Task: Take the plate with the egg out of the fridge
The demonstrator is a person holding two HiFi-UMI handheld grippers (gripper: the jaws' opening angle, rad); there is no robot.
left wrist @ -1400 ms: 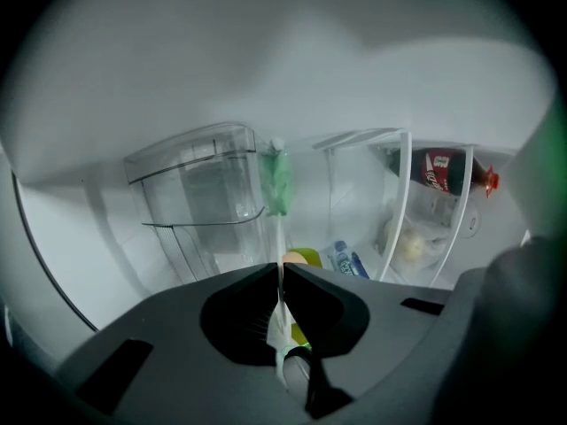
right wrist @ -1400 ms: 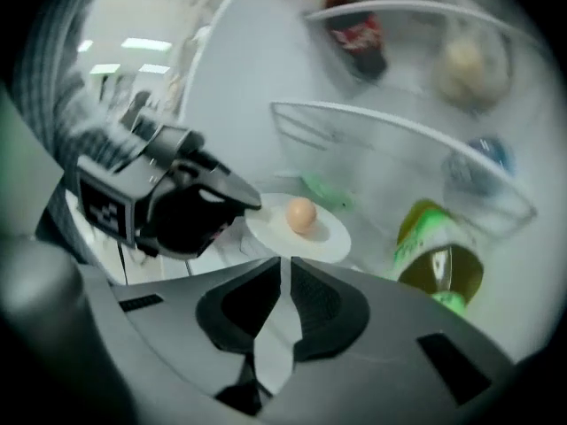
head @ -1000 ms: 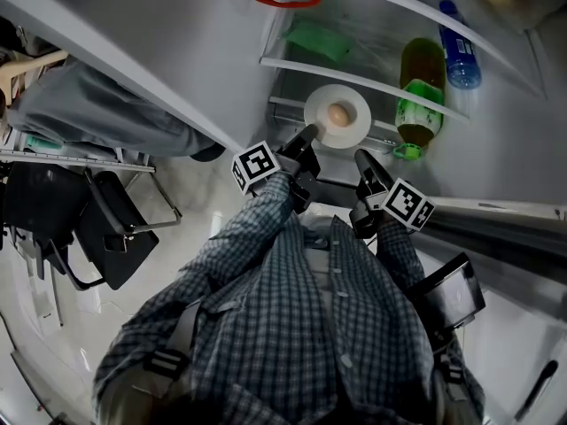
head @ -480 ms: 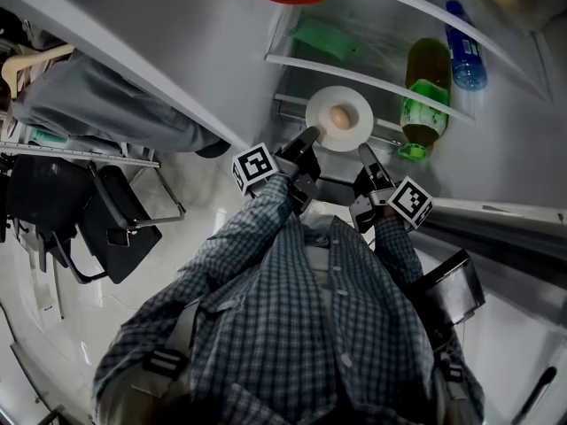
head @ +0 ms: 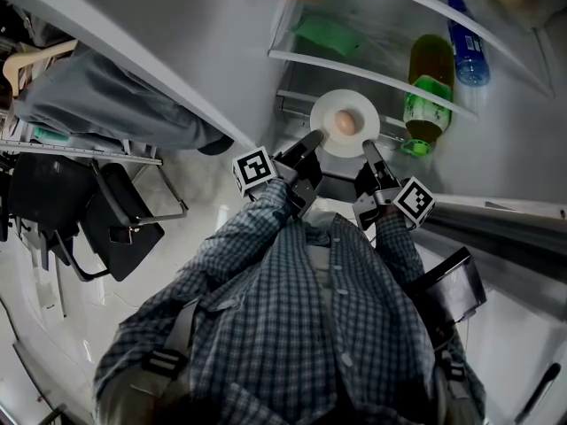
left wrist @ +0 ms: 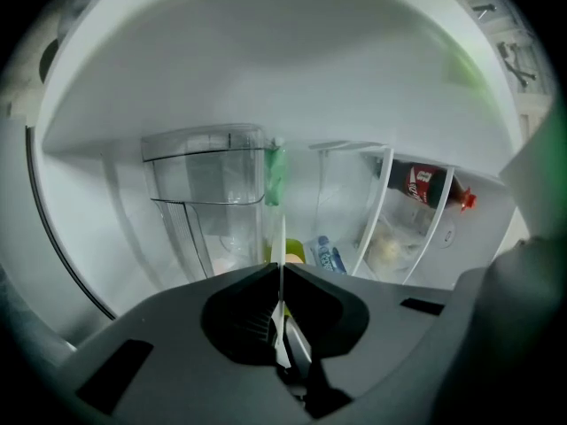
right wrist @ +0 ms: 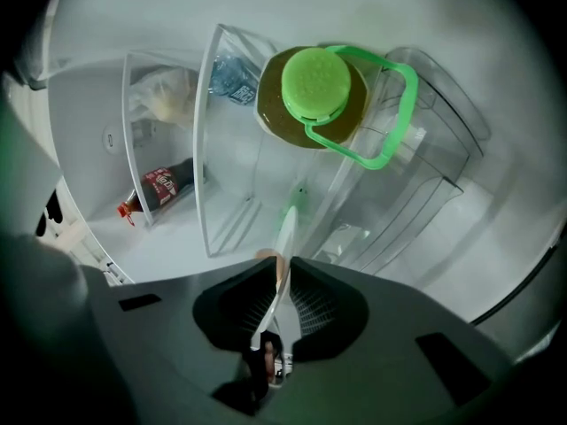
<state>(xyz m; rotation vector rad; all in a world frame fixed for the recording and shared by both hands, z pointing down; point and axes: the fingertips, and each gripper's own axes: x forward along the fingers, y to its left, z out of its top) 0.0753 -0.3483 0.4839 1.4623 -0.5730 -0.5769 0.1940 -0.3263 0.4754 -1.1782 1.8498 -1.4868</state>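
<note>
A white plate (head: pixel 333 136) with a brown egg (head: pixel 346 123) on it is held level at the front of a fridge shelf, in the head view. My left gripper (head: pixel 314 138) is shut on the plate's near-left rim, and my right gripper (head: pixel 367 145) is shut on its near-right rim. In the left gripper view the plate (left wrist: pixel 283 237) shows edge-on as a thin white line pinched in the left gripper (left wrist: pixel 282 268). The right gripper view shows the plate's rim (right wrist: pixel 287 228) running into the right gripper (right wrist: pixel 282 264), with a bit of the egg (right wrist: pixel 267 256) beside it.
A green-capped bottle (head: pixel 423 91) stands just right of the plate, a blue bottle (head: pixel 465 51) behind it. A green packet (head: pixel 330 38) lies on the glass shelf above. The fridge door (head: pixel 505 220) is at right. A clear drawer (left wrist: pixel 208 193) and a cola bottle (left wrist: pixel 430 184) sit deeper inside.
The right gripper has closed in on the plate's rim and rolled. The plate with the egg has slid a little out toward me. The left gripper has kept its hold.
</note>
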